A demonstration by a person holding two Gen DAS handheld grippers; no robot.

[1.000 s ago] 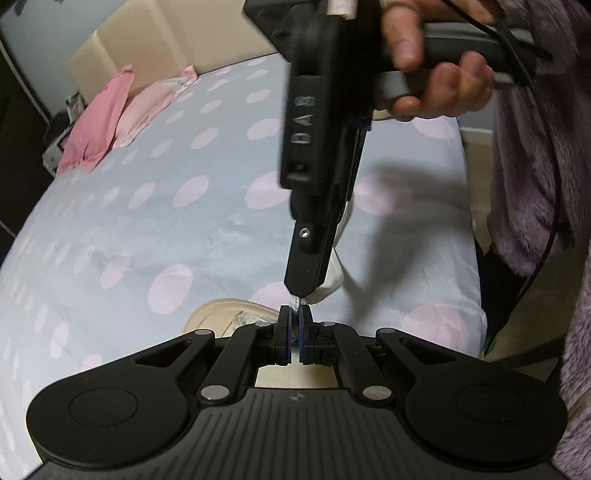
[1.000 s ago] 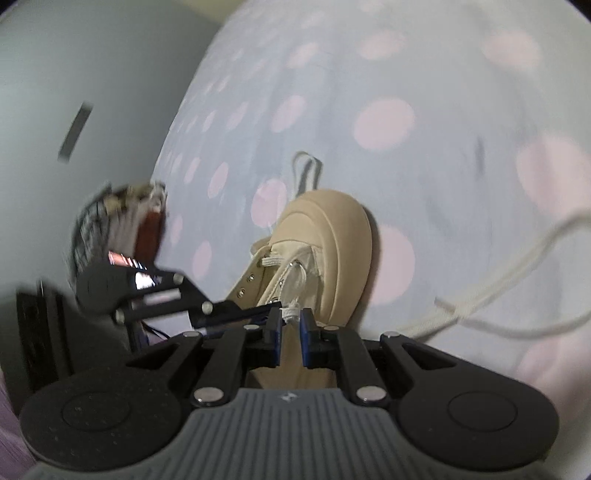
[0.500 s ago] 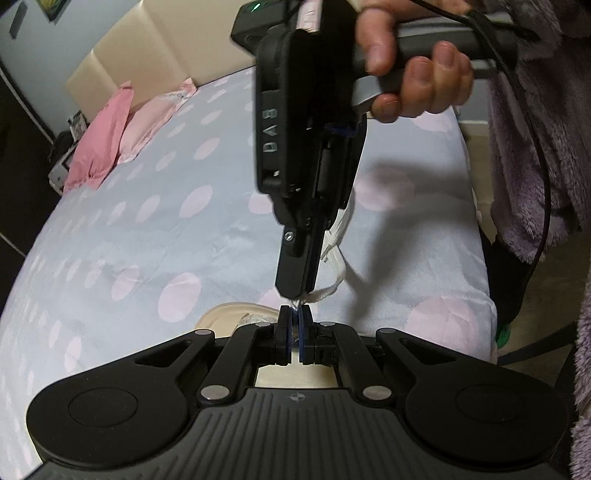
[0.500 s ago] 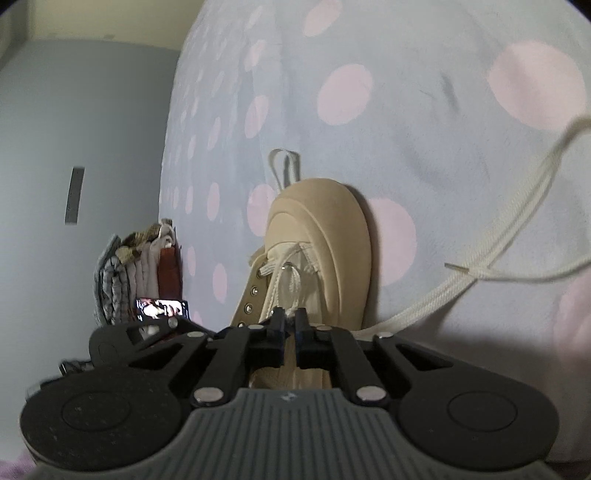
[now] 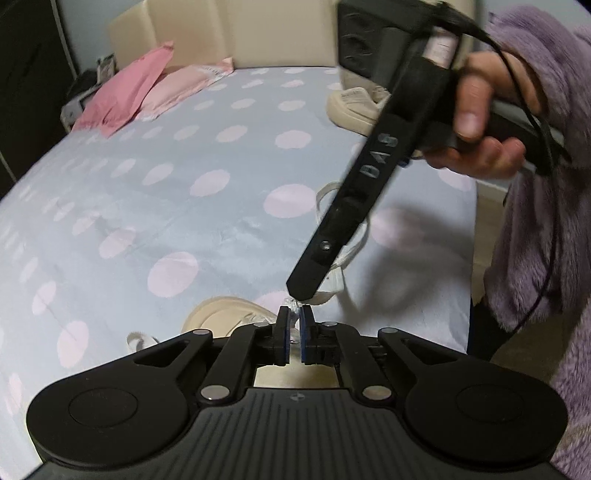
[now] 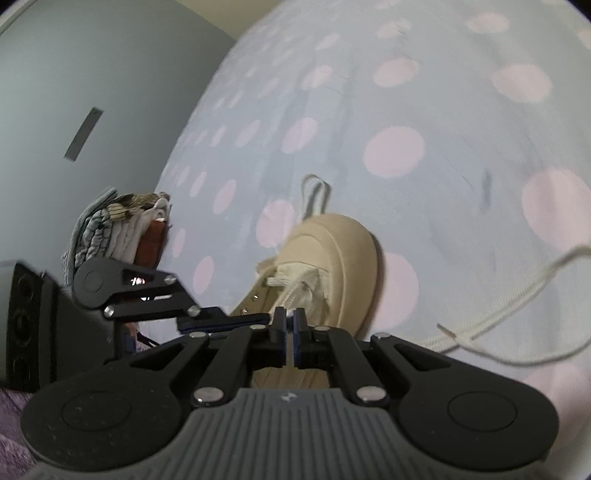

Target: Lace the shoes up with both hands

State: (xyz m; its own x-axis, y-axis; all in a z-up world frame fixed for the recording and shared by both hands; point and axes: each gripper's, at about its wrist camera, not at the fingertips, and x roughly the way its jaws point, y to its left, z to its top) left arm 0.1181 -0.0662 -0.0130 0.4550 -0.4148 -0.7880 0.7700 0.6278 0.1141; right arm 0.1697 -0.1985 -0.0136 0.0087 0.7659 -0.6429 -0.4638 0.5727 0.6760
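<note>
Beige shoe (image 6: 325, 254) lies toe-away just ahead of both closed grippers: left gripper (image 5: 294, 320) pinches the lace tip (image 5: 293, 306), right gripper (image 6: 289, 322) meets it

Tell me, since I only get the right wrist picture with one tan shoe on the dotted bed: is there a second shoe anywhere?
Observer: Yes. The left wrist view shows a second shoe at the far end of the bed, near the headboard.
Operator: Anything else up there?
Observer: Two pink things lie beside the headboard. They could be pillows or bags, I cannot tell.
Operator: And who carries the camera I look through?
Observer: A hand wraps the handle of the right gripper.
</note>
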